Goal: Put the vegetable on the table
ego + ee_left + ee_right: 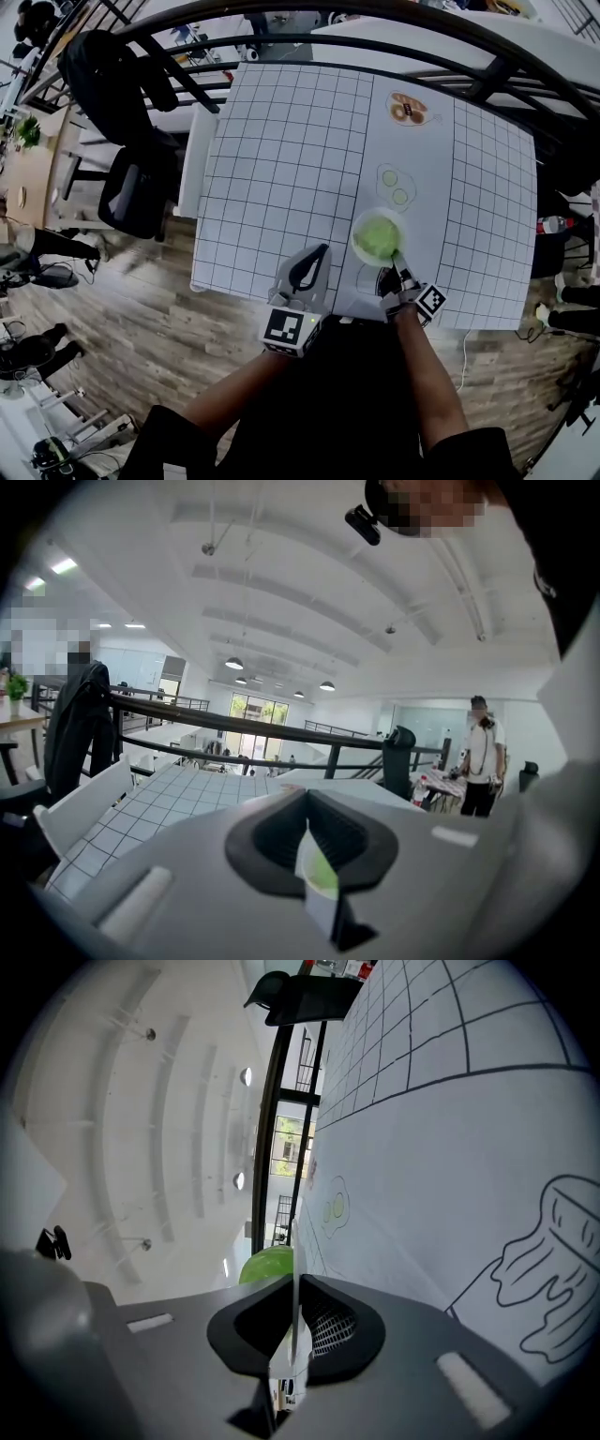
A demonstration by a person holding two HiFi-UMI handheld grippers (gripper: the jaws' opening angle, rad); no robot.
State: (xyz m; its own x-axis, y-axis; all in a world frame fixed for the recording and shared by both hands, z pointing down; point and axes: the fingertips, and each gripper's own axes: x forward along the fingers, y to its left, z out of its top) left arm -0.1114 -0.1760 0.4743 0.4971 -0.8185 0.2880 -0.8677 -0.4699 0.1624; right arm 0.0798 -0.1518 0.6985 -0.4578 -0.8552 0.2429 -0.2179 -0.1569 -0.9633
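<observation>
A round green vegetable [378, 236] lies on a white plate [357, 246] near the front edge of the table [281, 169], which has a white grid cloth. My right gripper [397, 268] reaches in from the front and is shut on the plate's near rim. In the right gripper view that rim [296, 1269] shows as a thin white edge between the jaws of the right gripper [292, 1321], with the vegetable [267, 1265] just beyond. My left gripper [316, 254] hovers left of the plate, jaws together and holding nothing. The left gripper [314, 855] points across the table.
A plain strip of the cloth bears drawings of two eggs [396, 186], a snack [408, 110] and a jar [553, 1260]. Left of the table stand a white chair [192, 159] and a black chair with a jacket [131, 141]. A dark railing [375, 19] runs behind. A person [480, 761] stands far off.
</observation>
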